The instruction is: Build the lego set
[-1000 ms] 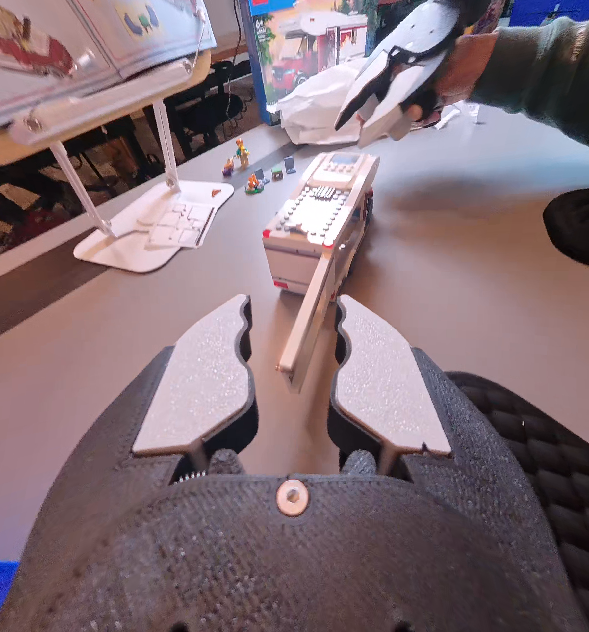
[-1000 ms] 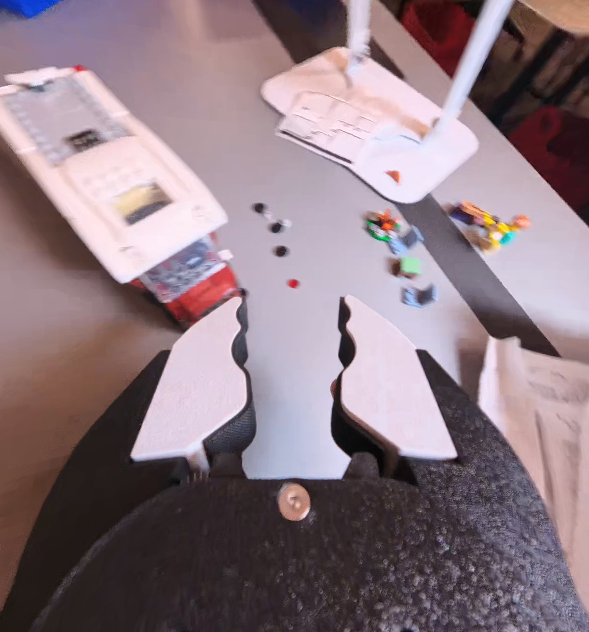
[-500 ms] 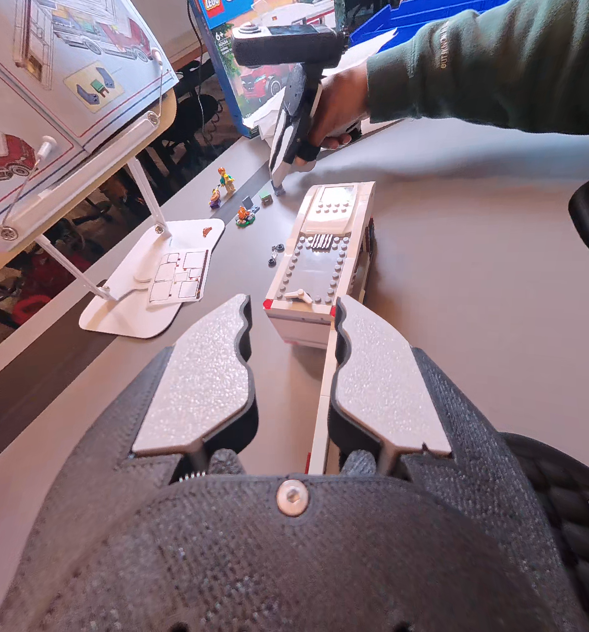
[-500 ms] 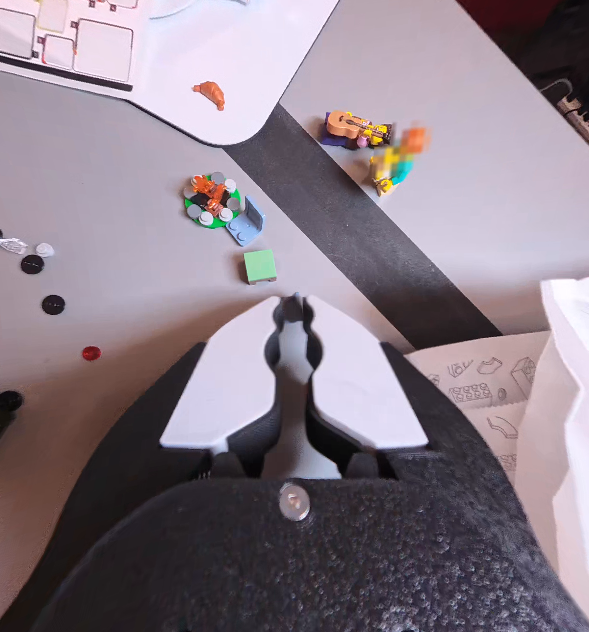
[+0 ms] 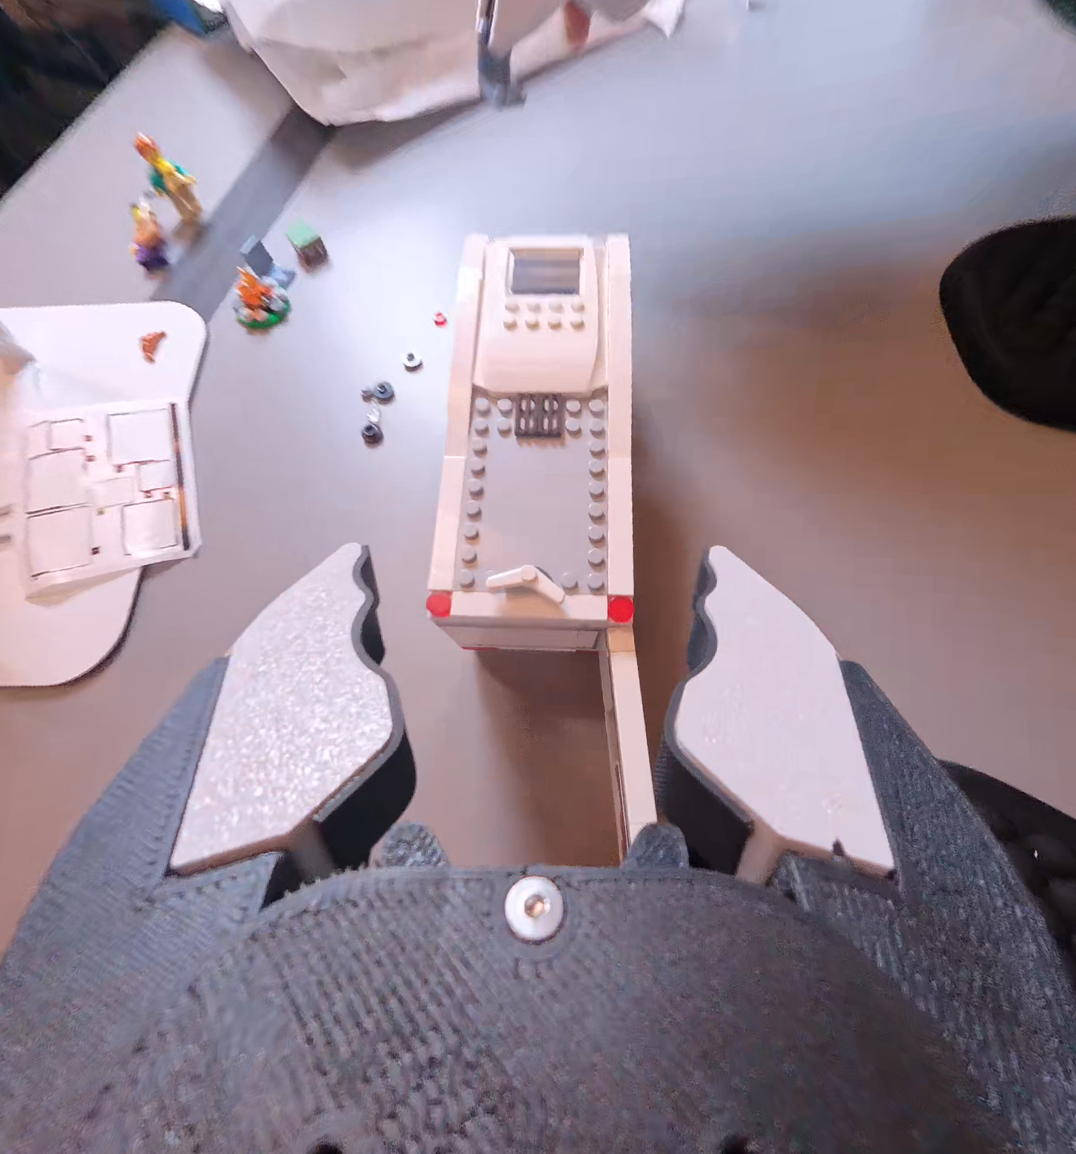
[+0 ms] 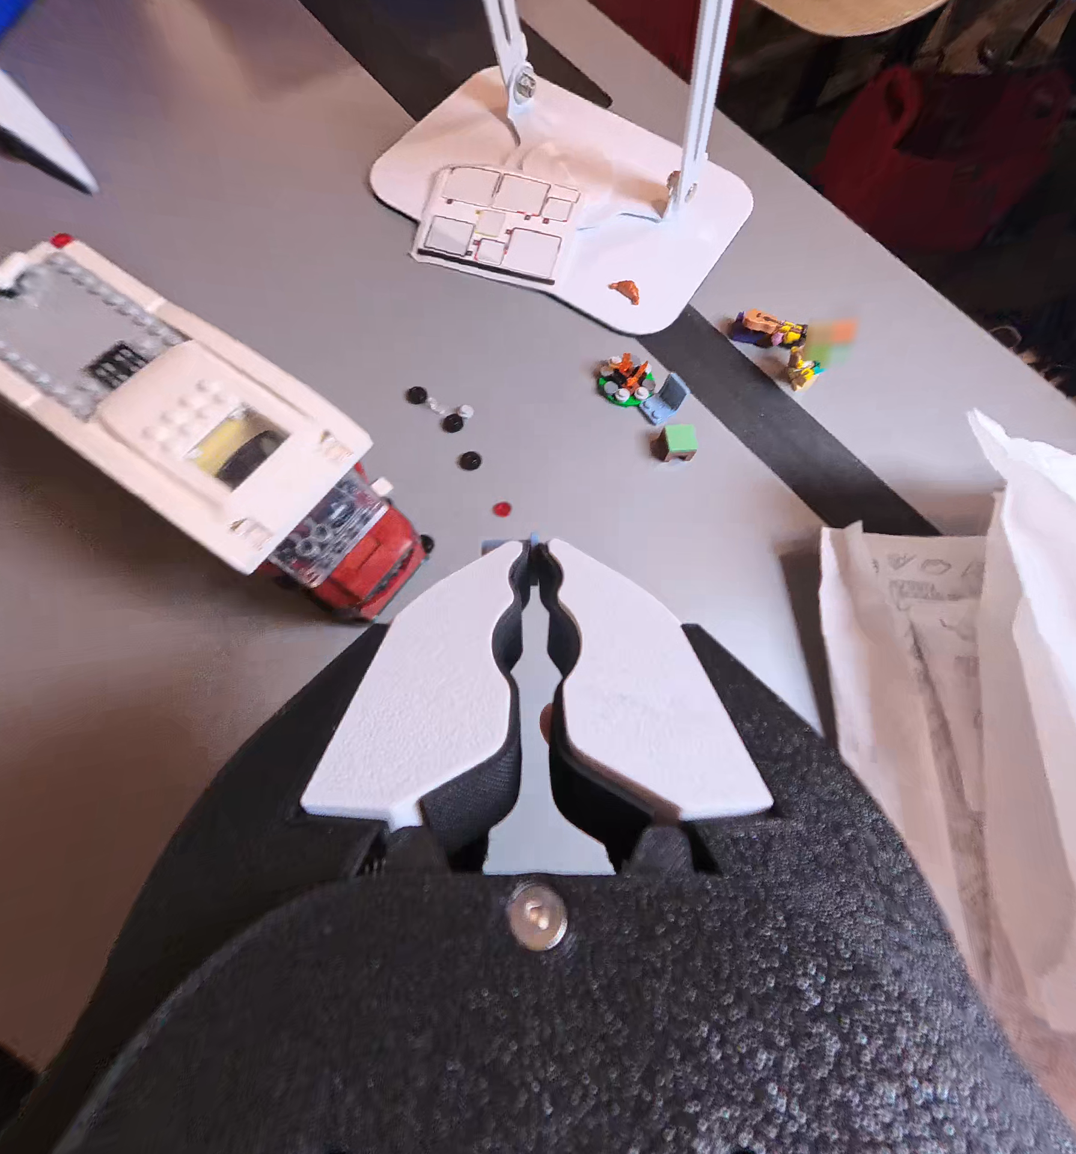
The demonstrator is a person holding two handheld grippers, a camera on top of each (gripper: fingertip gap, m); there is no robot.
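Toy brick camper van [image 5: 535, 474] sits on the grey table [image 5: 835, 499]. White shell, grey studded roof plate, black grille tile, red round studs on the rear corners. The roof hatch is open near the front. The right wrist view shows a red cab [image 6: 360, 562] with a clear windscreen.

A long white wall panel [image 5: 628, 737] sticks out from the van's rear right corner, towards the left gripper [image 5: 535, 552]. That gripper's jaws are spread wide, wider than the van body. The rear end lies between the tips and the panel runs just inside the right finger [image 5: 766, 687]. I see no pad pressing on anything, so it holds nothing. The finger faces are flat, pale and speckled, with wavy black inner edges.

The right gripper [image 6: 532, 546] is closed just off the cab's nose. Its tips pinch a small light-blue piece [image 6: 492, 547]. Only slivers poke out, so I can't tell its shape.

Loose parts lie beside the van: black round studs [image 6: 470, 461] and a red stud [image 6: 502, 509]. Further out are a campfire build on a green disc [image 6: 626, 378], a light-blue seat [image 6: 670, 399] and a green-topped cube [image 6: 678, 440]. Two minifigures [image 5: 167, 181] stand past a dark strip [image 6: 791, 431] in the tabletop.

The white stand base [image 6: 648, 250] carries a sticker sheet [image 6: 498, 221] and a croissant piece [image 6: 624, 289]. A crumpled white paper bag [image 6: 991, 687] lies right of the right gripper.
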